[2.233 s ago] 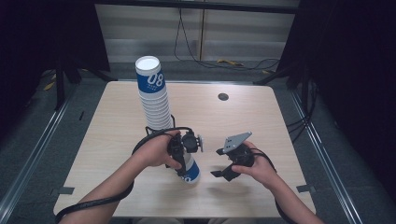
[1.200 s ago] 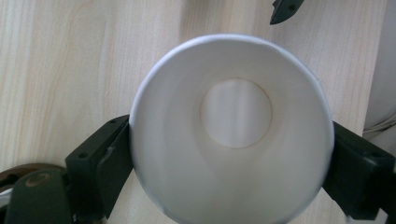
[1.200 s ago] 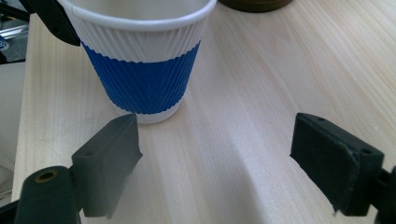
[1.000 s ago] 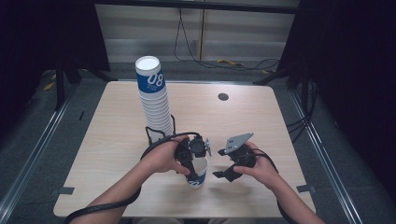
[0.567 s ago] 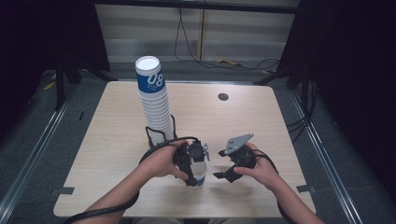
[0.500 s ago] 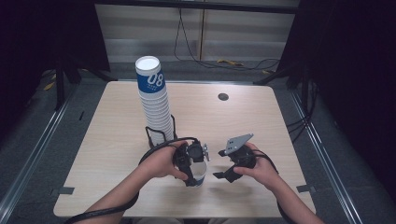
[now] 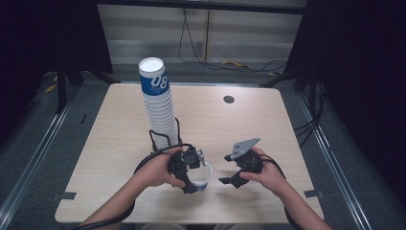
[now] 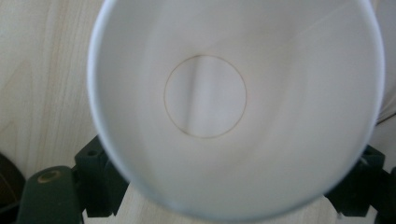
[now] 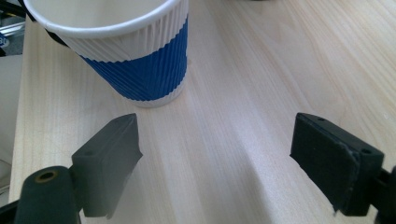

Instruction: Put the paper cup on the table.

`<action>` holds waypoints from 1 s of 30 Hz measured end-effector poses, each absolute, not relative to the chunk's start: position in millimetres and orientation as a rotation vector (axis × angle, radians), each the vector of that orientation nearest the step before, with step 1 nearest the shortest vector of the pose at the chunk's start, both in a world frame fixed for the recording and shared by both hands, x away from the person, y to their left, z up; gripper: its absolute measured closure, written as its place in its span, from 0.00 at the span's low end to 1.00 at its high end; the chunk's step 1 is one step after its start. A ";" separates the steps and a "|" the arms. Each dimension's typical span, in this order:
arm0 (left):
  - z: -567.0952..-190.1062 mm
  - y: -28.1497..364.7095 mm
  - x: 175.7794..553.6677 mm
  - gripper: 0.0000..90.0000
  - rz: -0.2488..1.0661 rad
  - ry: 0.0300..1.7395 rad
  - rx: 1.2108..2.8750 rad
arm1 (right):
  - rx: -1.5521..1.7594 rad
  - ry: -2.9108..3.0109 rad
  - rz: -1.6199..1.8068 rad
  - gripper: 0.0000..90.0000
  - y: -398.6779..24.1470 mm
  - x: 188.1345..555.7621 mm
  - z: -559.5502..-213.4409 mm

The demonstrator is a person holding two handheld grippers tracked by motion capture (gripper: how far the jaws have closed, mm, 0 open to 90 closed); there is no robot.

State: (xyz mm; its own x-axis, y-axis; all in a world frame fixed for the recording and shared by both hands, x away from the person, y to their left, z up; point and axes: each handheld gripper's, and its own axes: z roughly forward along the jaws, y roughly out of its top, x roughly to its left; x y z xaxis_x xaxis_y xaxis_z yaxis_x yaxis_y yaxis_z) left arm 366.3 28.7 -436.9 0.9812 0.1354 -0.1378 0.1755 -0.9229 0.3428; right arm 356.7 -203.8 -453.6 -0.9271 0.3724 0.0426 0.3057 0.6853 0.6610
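A white paper cup [image 7: 204, 175] with a blue ribbed band stands upright on the table [image 7: 268, 124] near the front edge. My left gripper [image 7: 190, 173] reaches down around it; its jaws have just been closing, with the cup between them. In the left gripper view I look straight down into the cup [image 8: 205, 98], a black jaw showing at each lower side of it. My right gripper [image 7: 226, 169] is open just right of the cup. In the right gripper view the cup [image 9: 135, 70] stands ahead of the open gripper [image 9: 215, 144], apart from its jaws.
A tall stack of the same cups [image 7: 158, 105] leans in a black wire holder [image 7: 163, 136] behind my left hand. A small dark disc [image 7: 229, 99] lies at the table's far side. Cables trail from both grippers toward the front edge.
My left hand has come nearer the front edge and sunk a little, bringing the cup down onto the table with its mouth facing up. The right gripper has stayed put.
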 end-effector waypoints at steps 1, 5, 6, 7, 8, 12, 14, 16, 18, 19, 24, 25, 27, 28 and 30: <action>-436.6 31.6 365.5 0.18 -0.154 0.245 2.757 | 0.563 2.797 1.064 0.17 -204.0 356.6 -453.6; -433.9 41.2 366.3 0.18 -0.147 0.254 2.745 | 0.568 2.795 1.068 0.17 -204.3 357.0 -453.0; -433.6 43.8 366.5 0.18 -0.151 0.259 2.742 | 0.571 2.794 1.070 0.17 -204.0 356.7 -452.9; -433.4 46.2 366.8 0.18 -0.147 0.267 2.740 | 0.562 2.795 1.062 0.17 -204.0 356.6 -452.6; -432.9 48.6 367.9 0.18 -0.142 0.261 2.740 | 0.563 2.798 1.063 0.17 -203.9 356.4 -452.6; -432.1 57.1 367.7 0.18 -0.130 0.281 2.727 | 0.562 2.794 1.064 0.17 -204.5 356.5 -451.9; -431.3 61.2 368.2 0.18 -0.119 0.278 2.728 | 0.561 2.797 1.064 0.17 -204.9 356.1 -451.7; -430.5 65.8 367.8 0.18 -0.124 0.310 2.721 | 0.569 2.794 1.064 0.17 -205.5 356.1 -451.8; -430.2 69.5 368.9 0.18 -0.127 0.302 2.717 | 0.573 2.790 1.072 0.17 -206.3 356.4 -452.1; -430.5 71.5 368.5 0.18 -0.129 0.319 2.711 | 0.575 2.789 1.072 0.17 -206.6 356.5 -452.3; -431.2 81.2 369.3 0.18 -0.114 0.336 2.697 | 0.576 2.798 1.074 0.17 -206.0 357.1 -453.3; -431.4 83.2 369.1 0.18 -0.115 0.339 2.693 | 0.573 2.796 1.071 0.17 -206.0 356.8 -453.1; -432.2 87.8 369.2 0.18 -0.111 0.351 2.689 | 0.578 2.795 1.070 0.17 -206.8 355.9 -452.4; -432.9 89.9 369.1 0.18 -0.110 0.363 2.685 | 0.575 2.796 1.072 0.17 -207.4 355.7 -452.3; -433.7 94.2 368.9 0.18 -0.104 0.379 2.679 | 0.582 2.793 1.079 0.17 -208.8 355.3 -452.3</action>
State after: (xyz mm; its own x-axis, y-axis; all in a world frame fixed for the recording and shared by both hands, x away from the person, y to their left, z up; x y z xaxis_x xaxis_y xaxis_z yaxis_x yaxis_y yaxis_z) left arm 368.9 94.2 -433.7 0.9598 0.2479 -0.1316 0.2803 -0.8699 0.4058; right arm 355.3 -208.8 -452.3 -0.9232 0.3809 0.0507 0.3161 0.6778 0.6638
